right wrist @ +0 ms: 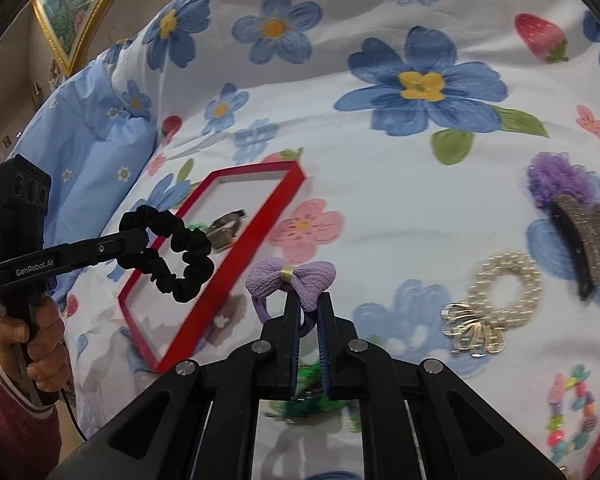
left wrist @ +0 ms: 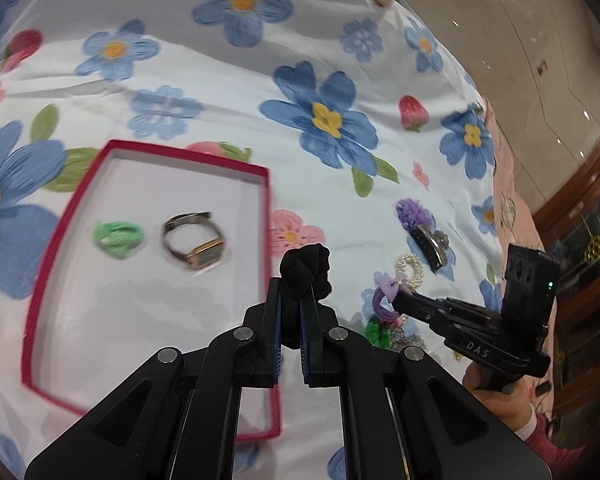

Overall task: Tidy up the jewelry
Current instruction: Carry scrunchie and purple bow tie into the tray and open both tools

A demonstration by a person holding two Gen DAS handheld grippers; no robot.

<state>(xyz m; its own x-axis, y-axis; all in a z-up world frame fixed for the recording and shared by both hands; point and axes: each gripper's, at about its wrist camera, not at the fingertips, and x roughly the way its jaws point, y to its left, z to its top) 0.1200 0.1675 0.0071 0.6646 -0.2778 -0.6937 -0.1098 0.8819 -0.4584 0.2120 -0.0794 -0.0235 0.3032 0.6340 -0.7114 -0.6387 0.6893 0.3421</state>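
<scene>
Between the blue-padded fingers of my left gripper (left wrist: 290,300) I have a black scrunchie (left wrist: 306,270), the jaws closed down to a narrow gap on the bunched fabric; from the right wrist view the same scrunchie (right wrist: 172,254) hangs as an open loop off the fingertips, held above the near corner of the red box (right wrist: 236,264). My right gripper (right wrist: 308,312) is likewise pinched nearly closed, on a purple bow hair tie (right wrist: 292,280) whose band loops down to the left of the fingers, and the left wrist view shows that tie (left wrist: 386,292) clamped at the right gripper's tip, just over the pile of loose pieces. Below the right fingers I can make out something green (right wrist: 306,396), too blurred to name. Just beyond the left fingertips lies the red box (left wrist: 76,208) on the flowered bedsheet (left wrist: 260,60), and on its white floor sit a green hair tie (left wrist: 118,238) and, beside it, a wristwatch (left wrist: 194,242), close together but apart. To the right of the box, on the sheet, I see a pearl scrunchie (right wrist: 504,288) with a silver clip (right wrist: 474,332) touching its lower edge, a bright bead bracelet (right wrist: 572,412) nearer the edge of view, and farther out a dark glittery hair claw (right wrist: 584,240) lying against a fuzzy purple scrunchie (right wrist: 556,180).
</scene>
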